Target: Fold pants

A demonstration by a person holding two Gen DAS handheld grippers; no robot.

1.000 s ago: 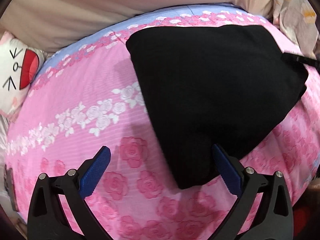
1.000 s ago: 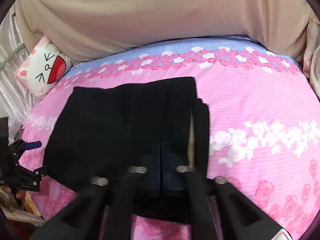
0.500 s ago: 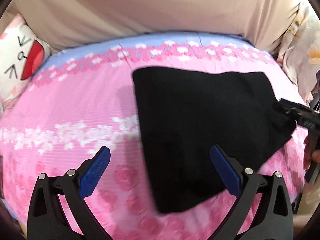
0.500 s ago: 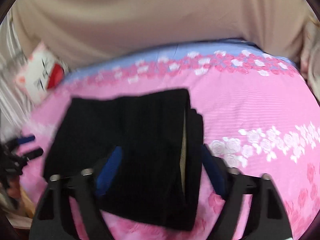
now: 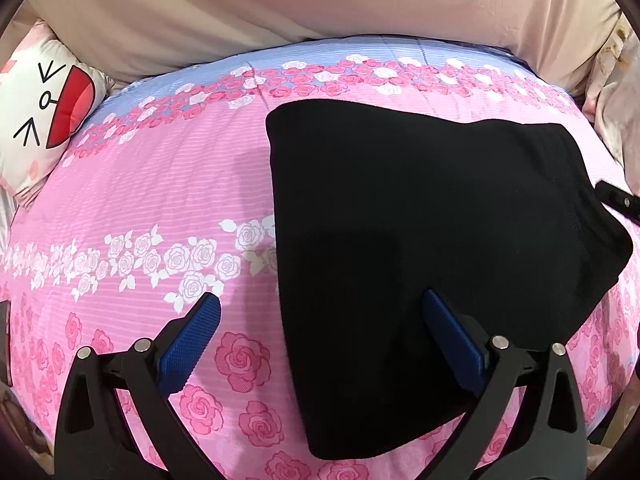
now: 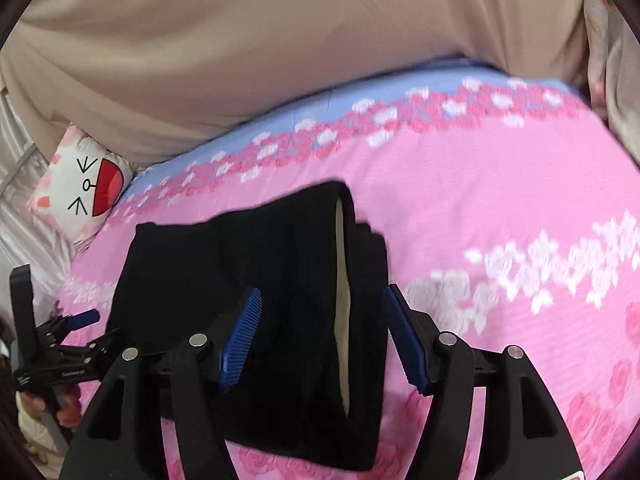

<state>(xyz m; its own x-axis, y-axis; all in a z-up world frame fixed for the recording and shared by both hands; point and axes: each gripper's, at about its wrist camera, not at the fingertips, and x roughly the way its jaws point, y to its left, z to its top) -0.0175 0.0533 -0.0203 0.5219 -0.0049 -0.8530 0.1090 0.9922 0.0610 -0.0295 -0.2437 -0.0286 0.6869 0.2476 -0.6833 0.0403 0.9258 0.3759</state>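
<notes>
Left wrist view: folded pants (image 5: 432, 248) are being left flat on the bedspread (image 5: 152, 200), with both the left gripper (image 5: 320, 324) and the right gripper (image 6: 320, 320) being held spread, gripping nothing.

Right claw (image 6: 320, 336) now open, off pants (image 6: 256, 304)

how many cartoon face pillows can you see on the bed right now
1. The cartoon-face pillow lies at the far left edge of the pink floral bedspread, left of the folded black pants. Others could lie outside the views.
</notes>
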